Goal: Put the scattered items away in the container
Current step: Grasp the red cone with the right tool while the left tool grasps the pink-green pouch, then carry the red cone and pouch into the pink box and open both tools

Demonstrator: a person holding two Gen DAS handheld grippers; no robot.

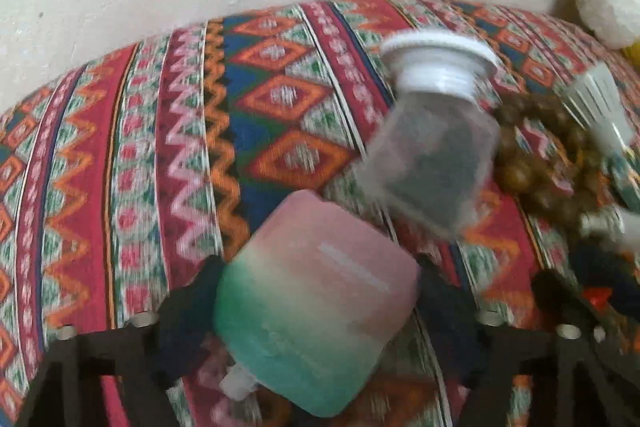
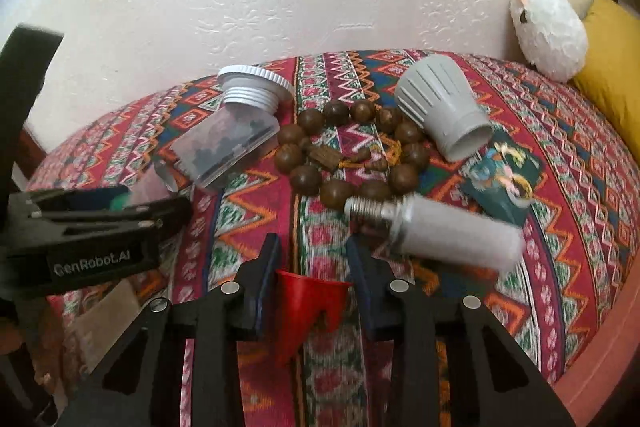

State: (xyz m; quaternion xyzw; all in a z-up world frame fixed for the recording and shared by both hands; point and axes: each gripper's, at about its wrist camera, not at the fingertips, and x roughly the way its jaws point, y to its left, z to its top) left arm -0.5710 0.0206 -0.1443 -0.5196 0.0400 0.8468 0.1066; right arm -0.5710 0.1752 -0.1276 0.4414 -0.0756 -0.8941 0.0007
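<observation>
In the left wrist view my left gripper (image 1: 316, 287) is shut on a pink-to-green bottle (image 1: 320, 319), held tilted just above the patterned cloth (image 1: 160, 147). Beyond it to the right a clear jar (image 1: 432, 139) with a white lid lies on its side. In the right wrist view my right gripper (image 2: 312, 247) is shut on a small red funnel (image 2: 312, 299). Ahead of it lie the clear jar (image 2: 228, 143), a wooden bead bracelet (image 2: 320, 123), a grey ribbed cap (image 2: 440, 107), a white tube bulb (image 2: 448, 235) and a dark green card (image 2: 504, 179). The left gripper (image 2: 100, 215) shows at the left.
A white plush toy (image 2: 548, 27) and a yellow cushion (image 2: 612, 67) sit at the back right against the wall. The cloth's edge curves along the right side. Something tan, blurred, lies below the left gripper (image 2: 104, 315). No container is plainly visible.
</observation>
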